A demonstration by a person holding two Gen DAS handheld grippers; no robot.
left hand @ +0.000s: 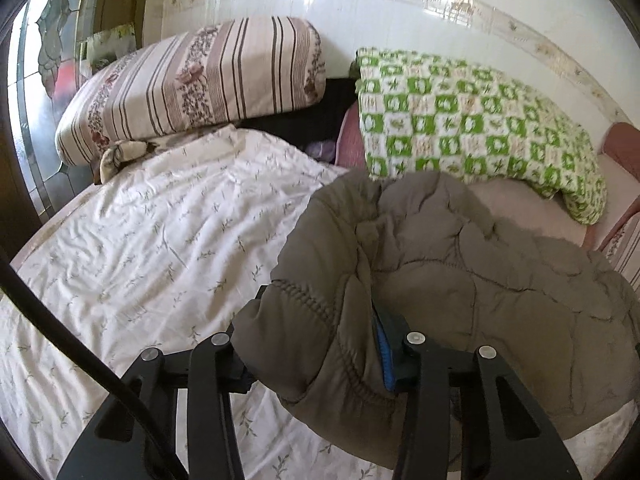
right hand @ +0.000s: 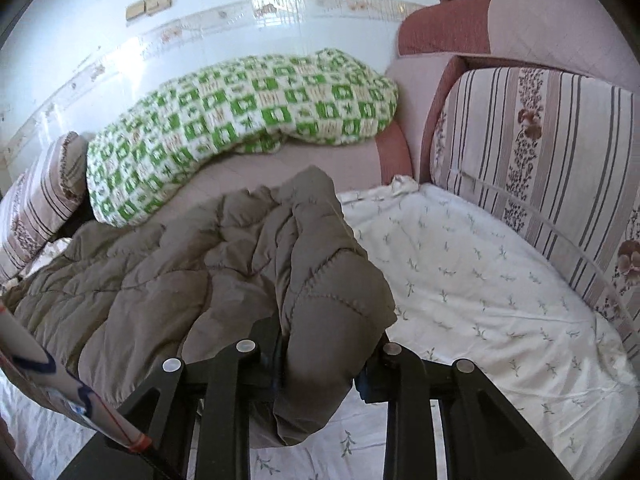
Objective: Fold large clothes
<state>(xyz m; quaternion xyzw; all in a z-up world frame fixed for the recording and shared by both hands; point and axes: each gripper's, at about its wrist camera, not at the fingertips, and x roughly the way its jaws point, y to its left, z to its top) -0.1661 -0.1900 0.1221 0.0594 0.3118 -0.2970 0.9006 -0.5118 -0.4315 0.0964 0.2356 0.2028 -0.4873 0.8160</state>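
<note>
Jaws of left gripper (left hand: 320,344) clamped on a bunched edge of the olive quilted jacket (left hand: 460,264). Same on right gripper (right hand: 320,360): jaws pinching a fold of the jacket, cloth draped over and hanging below. Jacket held up over the bed, white sprigged sheet (left hand: 160,240) underneath. Behind: green checked blanket (right hand: 240,116), striped floral pillow (left hand: 192,84).

A padded olive-grey jacket (left hand: 460,280) is clamped by its stitched hem between the fingers of the left gripper (left hand: 320,344). A white sprigged sheet (left hand: 160,248) is spread below and leftward. A green checked blanket (left hand: 480,128) and a striped pillow (left hand: 200,80) are located beyond the gripper.
</note>
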